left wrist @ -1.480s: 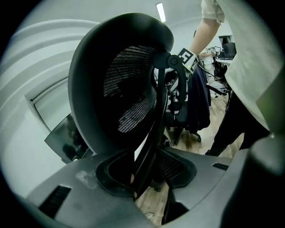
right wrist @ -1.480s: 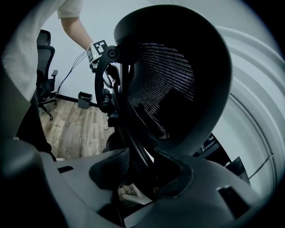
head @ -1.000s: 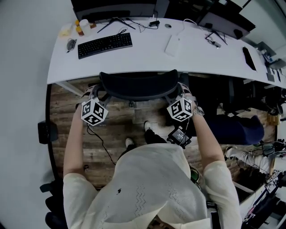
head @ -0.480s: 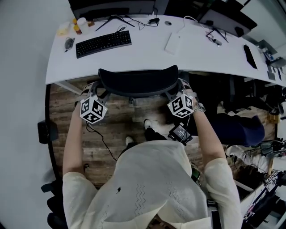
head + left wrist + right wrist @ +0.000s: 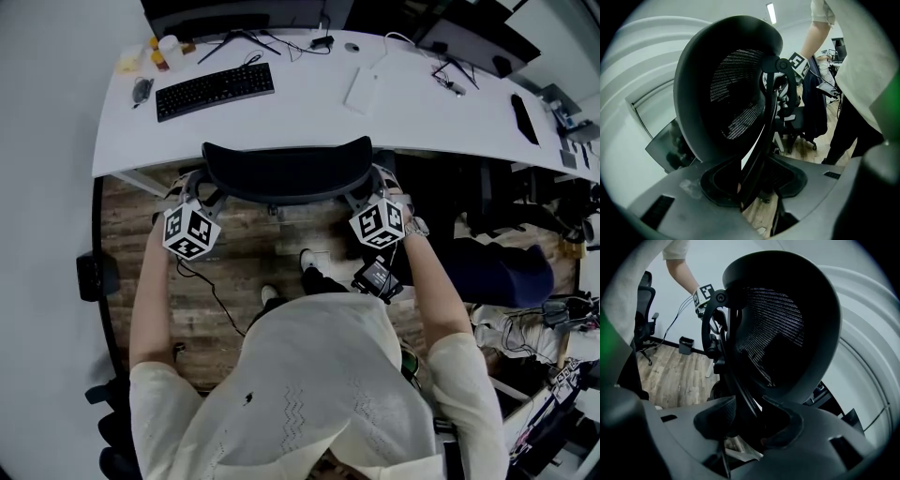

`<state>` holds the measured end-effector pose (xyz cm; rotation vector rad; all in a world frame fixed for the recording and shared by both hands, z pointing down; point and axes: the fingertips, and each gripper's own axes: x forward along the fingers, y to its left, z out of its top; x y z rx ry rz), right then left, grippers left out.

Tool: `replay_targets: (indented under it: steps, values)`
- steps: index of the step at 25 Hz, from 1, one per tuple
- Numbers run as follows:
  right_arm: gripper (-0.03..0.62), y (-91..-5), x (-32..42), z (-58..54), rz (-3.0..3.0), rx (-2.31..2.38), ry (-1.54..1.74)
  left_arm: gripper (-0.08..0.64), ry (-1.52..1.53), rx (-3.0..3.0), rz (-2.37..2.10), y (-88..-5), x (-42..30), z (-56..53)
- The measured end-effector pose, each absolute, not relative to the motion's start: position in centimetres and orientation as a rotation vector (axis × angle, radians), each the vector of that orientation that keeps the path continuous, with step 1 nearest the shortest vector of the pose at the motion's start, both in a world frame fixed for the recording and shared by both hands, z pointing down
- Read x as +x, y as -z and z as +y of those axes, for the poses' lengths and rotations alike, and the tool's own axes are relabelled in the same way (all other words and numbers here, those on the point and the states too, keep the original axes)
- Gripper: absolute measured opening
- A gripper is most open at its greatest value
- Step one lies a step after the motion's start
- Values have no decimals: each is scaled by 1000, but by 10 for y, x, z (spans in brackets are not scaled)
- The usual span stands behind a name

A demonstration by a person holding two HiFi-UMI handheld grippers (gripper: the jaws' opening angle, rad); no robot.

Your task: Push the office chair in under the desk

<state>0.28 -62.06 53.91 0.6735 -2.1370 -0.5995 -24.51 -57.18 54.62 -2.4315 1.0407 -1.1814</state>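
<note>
Office chair (image 5: 286,172) stands at the desk (image 5: 394,108), its dark mesh backrest lying along the desk's near edge. From the head view the backrest seems to touch or just overlap that edge. The seat is hidden below, so I judge the chair already mostly under the desk.

The left gripper (image 5: 751,183) has its 2 jaws closed tight on the backrest's frame strut, at the end of the desk where the keyboard (image 5: 215,91) lies. The right gripper (image 5: 749,427) is clamped the same way on the matching strut toward the desk's other end.

The step in hand looks like the last bit of the push. To do it well, both grippers should press toward the desk with equal force, so the chair rolls straight and does not swivel. The clamps should hold firm so the struts cannot slip. Pushing should ease off once the backrest meets the desk edge. Whether armrests clear the desk's underside cannot be seen.
</note>
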Motion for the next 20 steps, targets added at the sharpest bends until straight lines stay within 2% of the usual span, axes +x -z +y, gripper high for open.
replay_targets:
  steps: [20]
  values:
    - [173, -541, -7, -623, -2128, 690, 610, 163, 1159, -2427, 1054, -548, -257, -581]
